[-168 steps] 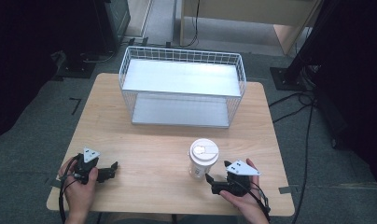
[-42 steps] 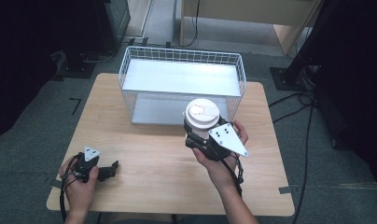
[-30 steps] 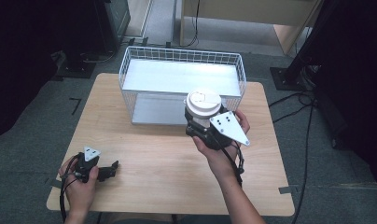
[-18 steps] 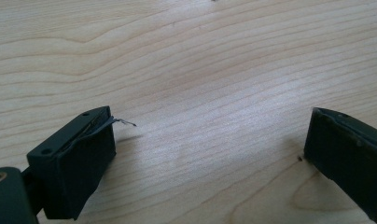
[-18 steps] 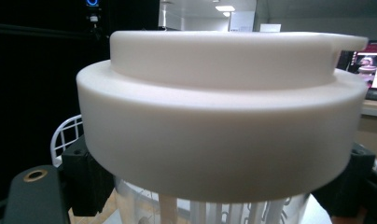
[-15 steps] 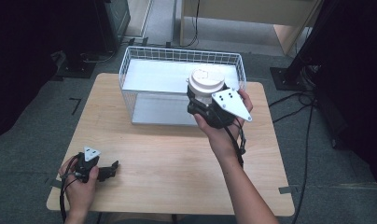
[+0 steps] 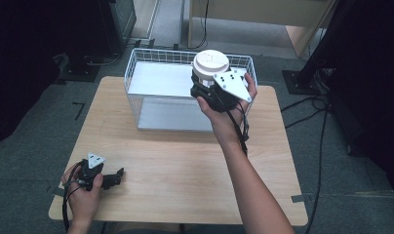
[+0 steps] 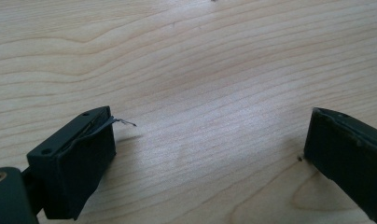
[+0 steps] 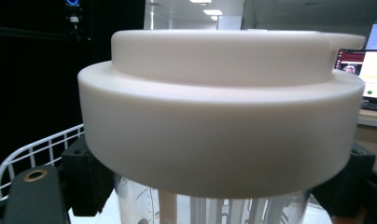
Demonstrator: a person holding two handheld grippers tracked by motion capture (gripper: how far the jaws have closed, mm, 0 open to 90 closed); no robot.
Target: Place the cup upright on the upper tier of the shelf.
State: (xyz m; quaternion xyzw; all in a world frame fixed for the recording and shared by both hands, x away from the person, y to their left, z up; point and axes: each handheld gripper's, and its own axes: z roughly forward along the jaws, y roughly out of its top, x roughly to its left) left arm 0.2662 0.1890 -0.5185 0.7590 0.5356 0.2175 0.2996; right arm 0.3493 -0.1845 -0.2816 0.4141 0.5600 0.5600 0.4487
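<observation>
Now | my right claw (image 7: 205, 87) clamped on lidded cup (image 7: 210, 62), over wire basket (image 7: 136, 73) at 12 o'clock | keep upright, lower gently | left claw (image 7: 118, 174) open on table (image 7: 185, 165).

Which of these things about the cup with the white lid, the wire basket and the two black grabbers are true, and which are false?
1. The right gripper is clamped on the clear cup with the white lid. True.
2. The cup stands on the light wooden table. False: it is held up in the air, over the right-hand part of the white wire basket.
3. The left gripper has its jaws wide apart with nothing between them. True.
4. The left gripper is up by the basket. False: it sits low at the table's near left corner.
5. The cup's lid is off. False: the lid sits on the cup.
</observation>
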